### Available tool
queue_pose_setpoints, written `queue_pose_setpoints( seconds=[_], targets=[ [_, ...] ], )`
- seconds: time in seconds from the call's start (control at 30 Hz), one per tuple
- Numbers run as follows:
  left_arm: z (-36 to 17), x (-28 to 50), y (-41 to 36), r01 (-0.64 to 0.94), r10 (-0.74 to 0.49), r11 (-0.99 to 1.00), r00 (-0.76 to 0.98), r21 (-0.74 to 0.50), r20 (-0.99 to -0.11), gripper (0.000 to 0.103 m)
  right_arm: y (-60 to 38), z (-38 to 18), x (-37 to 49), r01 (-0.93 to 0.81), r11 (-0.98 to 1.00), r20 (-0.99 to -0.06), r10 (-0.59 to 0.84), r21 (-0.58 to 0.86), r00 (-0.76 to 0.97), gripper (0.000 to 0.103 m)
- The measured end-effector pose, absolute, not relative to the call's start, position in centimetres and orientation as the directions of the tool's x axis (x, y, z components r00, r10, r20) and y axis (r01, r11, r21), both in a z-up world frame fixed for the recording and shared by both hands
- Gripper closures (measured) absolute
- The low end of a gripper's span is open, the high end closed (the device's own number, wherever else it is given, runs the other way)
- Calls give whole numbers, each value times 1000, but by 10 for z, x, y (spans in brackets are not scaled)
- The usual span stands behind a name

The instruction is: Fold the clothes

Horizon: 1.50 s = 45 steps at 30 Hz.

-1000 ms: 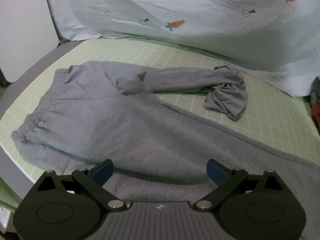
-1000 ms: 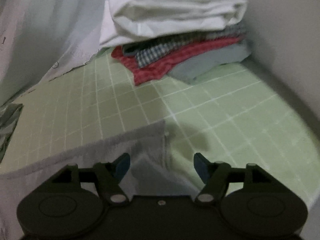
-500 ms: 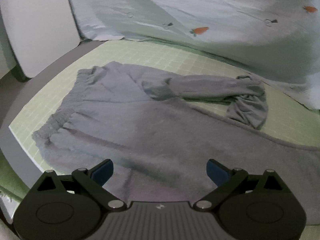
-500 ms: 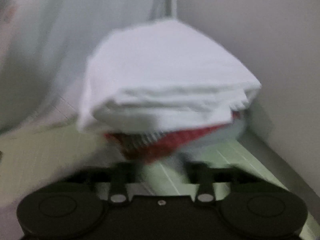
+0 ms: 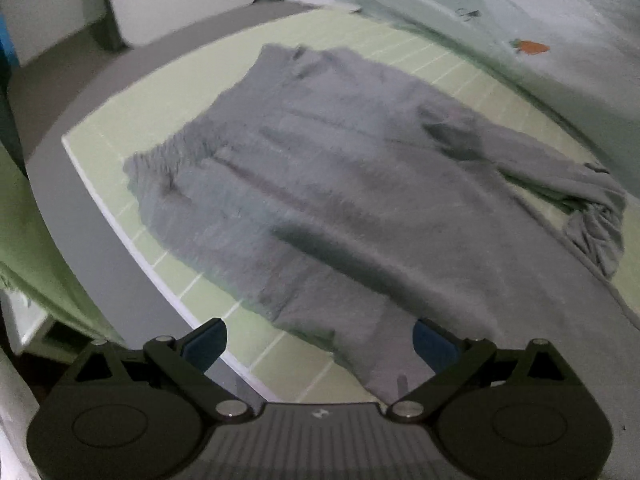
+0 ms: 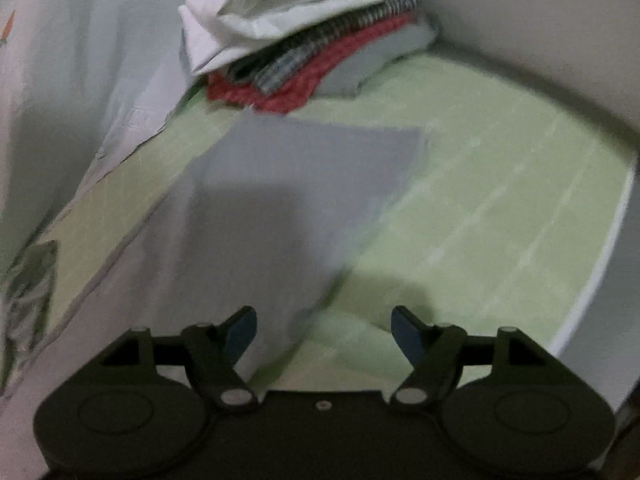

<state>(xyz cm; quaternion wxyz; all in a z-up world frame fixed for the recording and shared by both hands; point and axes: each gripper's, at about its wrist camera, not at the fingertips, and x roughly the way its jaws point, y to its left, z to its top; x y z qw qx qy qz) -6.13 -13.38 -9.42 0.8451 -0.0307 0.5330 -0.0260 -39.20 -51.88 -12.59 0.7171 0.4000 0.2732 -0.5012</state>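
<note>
1. Grey trousers [image 5: 360,200] lie spread flat on the green gridded mat [image 5: 472,76], waistband towards the far left, one leg running off to the right.
2. The upper leg ends in a crumpled, bunched cuff [image 5: 600,220] at the right side of the left wrist view.
3. Left gripper [image 5: 320,344] hangs over the near edge of the trousers, jaws wide apart, nothing between the blue pads; the grey cloth's near hem sits just past them.
4. Right gripper [image 6: 324,330] hovers over the end of the other leg [image 6: 304,184], jaws standing well open and holding nothing; the cloth edge lies just beyond the left pad, bare mat [image 6: 500,200] under the right one.
5. That right wrist picture is blurred, so fine detail on the leg hem is lost.
6. At the far end sits a stack of folded clothes [image 6: 304,40]: white on top, checked, red and grey-blue beneath.
7. A pale sheet with small carrot prints [image 5: 528,46] drapes along the far side of the mat.
</note>
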Motion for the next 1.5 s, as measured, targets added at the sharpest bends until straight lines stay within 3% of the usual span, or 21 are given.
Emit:
queue_pose_setpoints(
  seconds=[0.1,0.2,0.23,0.27,0.3,0.33,0.6,0.73,0.8,0.9,0.97,1.0,1.07,1.1,1.13,1.2,1.27,1.33,1.5],
  targets=[
    [-107,-50,-134,38,-135,991,386,-130,-912,11,-498,-127,-382,917,210,-800,-449,340,399,34],
    [-122,-43,-144,74,-145,989,350,-127,-926,35,-480,-128,-364,907,279,-793,-448,315,413,37],
    [-123,-42,-148,89,-133,990,361,-108,-923,42,-477,-129,-358,898,308,-789,-442,314,427,60],
    [-125,-42,-153,104,-122,991,372,-89,-920,54,-475,-131,-351,884,336,-785,-425,326,451,96],
    [-123,-41,-152,111,-124,990,378,-88,-917,87,-474,-132,-345,874,355,-785,-410,332,465,101],
    [-120,-40,-150,115,-129,989,384,-91,-914,101,-472,-132,-341,875,359,-786,-413,325,461,102],
    [-69,-42,-128,171,-190,978,490,-120,-850,101,-445,-54,-366,883,326,-648,-600,337,469,103],
    [-71,-37,-125,169,-175,980,489,-104,-855,101,-455,-82,-356,912,302,-758,-514,277,401,102],
    [-74,-36,-120,138,-179,982,455,-129,-873,101,-451,-84,-359,915,267,-768,-501,303,400,102],
    [-75,-42,-121,165,-127,985,474,-53,-871,100,-443,-82,-362,936,265,-768,-540,233,344,101],
    [-88,-39,-119,143,-82,989,434,-21,-897,99,-446,-96,-363,948,259,-817,-496,183,293,98],
    [-95,-38,-118,133,-60,991,413,-5,-909,94,-448,-103,-368,951,237,-829,-477,199,292,98],
    [-95,-38,-113,112,-86,993,389,-46,-917,88,-453,-113,-378,953,192,-841,-450,236,299,86],
    [-92,-40,-112,121,-91,992,404,-46,-910,72,-455,-114,-384,952,173,-834,-459,254,306,67],
    [-88,-42,-114,132,-86,991,424,-32,-901,53,-457,-116,-389,953,158,-828,-472,258,303,58],
    [-81,-45,-120,148,-78,989,462,-11,-883,37,-465,-120,-393,954,147,-819,-490,262,300,58],
    [-75,-46,-128,168,-102,986,475,-24,-874,34,-480,-124,-394,951,148,-809,-501,271,308,57],
    [-70,-50,-135,190,-126,981,483,-37,-866,20,-496,-129,-394,954,152,-801,-519,259,300,51],
    [-61,-67,-154,247,-127,969,513,4,-849,17,-537,-139,-395,961,155,-770,-576,228,275,30]
  ],
)
